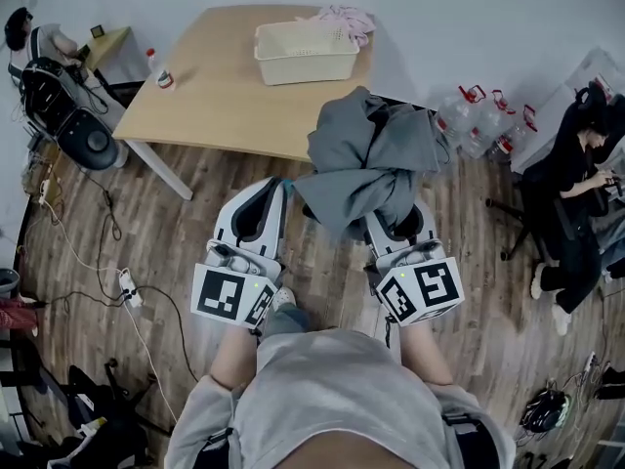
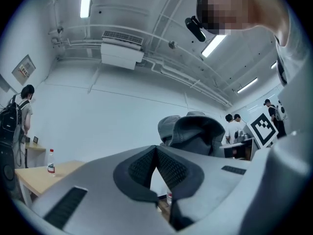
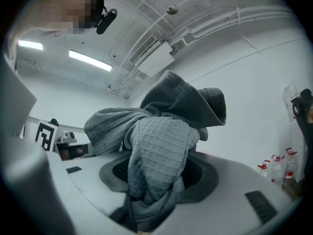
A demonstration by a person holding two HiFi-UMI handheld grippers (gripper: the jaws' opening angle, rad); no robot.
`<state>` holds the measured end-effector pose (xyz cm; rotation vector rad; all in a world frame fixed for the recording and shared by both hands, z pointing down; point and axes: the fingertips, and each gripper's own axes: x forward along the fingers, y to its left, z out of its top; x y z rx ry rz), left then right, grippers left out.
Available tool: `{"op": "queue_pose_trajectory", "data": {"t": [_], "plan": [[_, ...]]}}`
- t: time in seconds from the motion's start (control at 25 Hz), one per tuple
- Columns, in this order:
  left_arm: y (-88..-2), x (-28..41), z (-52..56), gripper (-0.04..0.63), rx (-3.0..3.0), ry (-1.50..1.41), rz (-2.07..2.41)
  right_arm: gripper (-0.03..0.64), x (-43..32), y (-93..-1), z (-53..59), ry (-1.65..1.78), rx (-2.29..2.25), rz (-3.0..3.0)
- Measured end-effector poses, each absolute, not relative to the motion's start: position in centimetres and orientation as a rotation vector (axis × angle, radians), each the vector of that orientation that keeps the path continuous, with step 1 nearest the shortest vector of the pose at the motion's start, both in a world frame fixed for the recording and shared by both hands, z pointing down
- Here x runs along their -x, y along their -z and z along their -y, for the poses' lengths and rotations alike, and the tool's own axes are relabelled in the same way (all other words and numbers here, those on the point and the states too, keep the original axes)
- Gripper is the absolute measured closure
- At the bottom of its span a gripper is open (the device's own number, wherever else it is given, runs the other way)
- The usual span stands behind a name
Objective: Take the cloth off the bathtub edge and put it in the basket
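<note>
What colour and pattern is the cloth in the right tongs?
Grey, with a small waffle-grid weave. The cloth shows best in the right gripper view.

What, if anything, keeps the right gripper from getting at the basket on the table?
Likely nothing, so yes: the basket stands open on the table ahead, bare tabletop before it; the right gripper grips the cloth.

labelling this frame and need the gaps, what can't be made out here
- Right gripper fingertips: head view, buried under the grey cloth; in the right gripper view the cloth covers most of its pads.
- Basket floor: head view, the near wall hides part of it.
- Bathtub: in no view.
</note>
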<state>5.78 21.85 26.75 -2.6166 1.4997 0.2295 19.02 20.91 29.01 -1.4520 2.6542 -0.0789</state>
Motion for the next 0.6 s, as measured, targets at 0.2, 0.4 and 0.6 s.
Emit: {"op": "queue_pose_trajectory", "data": {"t": [0.2, 0.4, 0.6], "plan": [[-26.2, -2.6, -17.9, 0.598, 2.637, -0.23, -1.432, 0.41, -16.1, -28.7, -17.4, 0.088, 1.504, -2.586], [-25.9, 0.7, -13.9, 0.598, 2.661, -0.233, -1.389, 0.411, -13.1, -28.6, -14.2, 0.095, 1.558, -2.538], [-25.7, 3.0, -11.4, 0.598, 2.687, -0.244, -1.318, 0.411, -10.9, -28.3, -12.3, 0.084, 1.603, -2.486]]}}
